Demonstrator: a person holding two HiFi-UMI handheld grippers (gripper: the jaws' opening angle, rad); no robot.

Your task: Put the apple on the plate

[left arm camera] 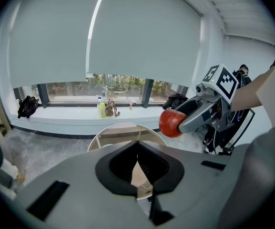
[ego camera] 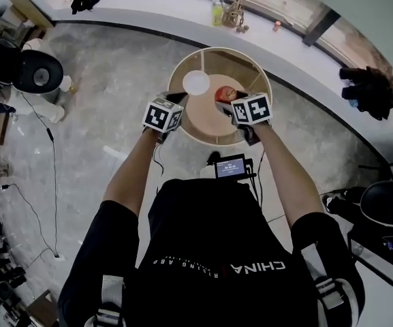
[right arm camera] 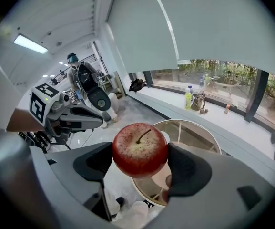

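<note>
A red apple with its stem up is held between the two pads of my right gripper, which is shut on it. In the head view the apple hangs over the right part of the round wooden table. A small white plate lies on the table just left of the apple. The left gripper view shows the apple in the air, above and right of the table. My left gripper is shut on nothing, at the table's near left edge.
A long window ledge behind the table carries a yellow-green bottle and small items. Black clothing lies on the ledge at the right. A small screen device sits below the table near the person. Chairs and cables stand at the left.
</note>
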